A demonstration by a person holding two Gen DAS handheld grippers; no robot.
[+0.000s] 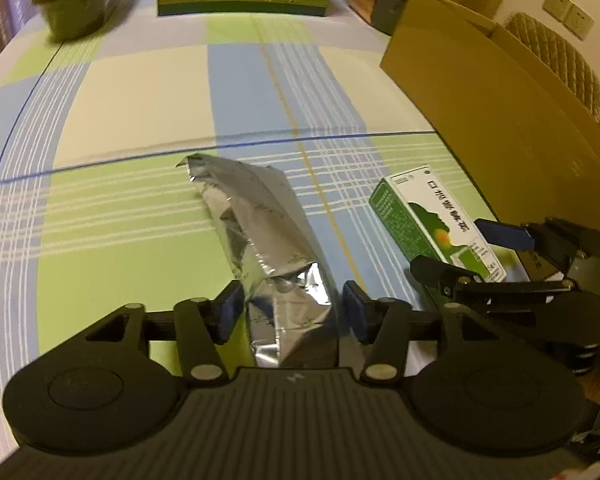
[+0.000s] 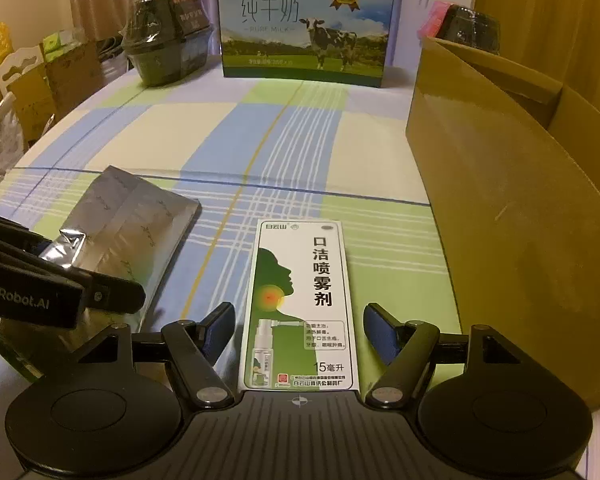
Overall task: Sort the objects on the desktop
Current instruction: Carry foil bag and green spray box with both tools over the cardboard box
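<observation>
The left gripper (image 1: 292, 312) has its blue-padded fingers (image 1: 230, 312) set either side of the near end of a crumpled foil pouch (image 1: 256, 224). The left pad touches the foil; the right pad sits just beside it, so whether it truly grips I cannot tell. The pouch lies flat on the surface (image 1: 132, 120), which wears a checked cloth of green, blue and cream, and its far end points away and to the left.

The right gripper (image 2: 299, 330) is spread wide, its fingers (image 2: 220, 330) standing clear on both sides of a green-and-white spray box (image 2: 300, 304). The box lies face up, lengthwise between them, touched by neither pad. In the left wrist view the same box (image 1: 428, 216) lies just right of the pouch, with the right gripper (image 1: 460, 248) over its near end.

Close on the right of the spray box stands an open carton (image 2: 520, 200) with its brown wall facing the grippers. At the far edge a milk case (image 2: 306, 24) printed with a cow stands upright. Left of it sits a dark wrapped tub (image 2: 168, 36), and another dark wrapped item (image 2: 474, 28) shows behind the carton.
</observation>
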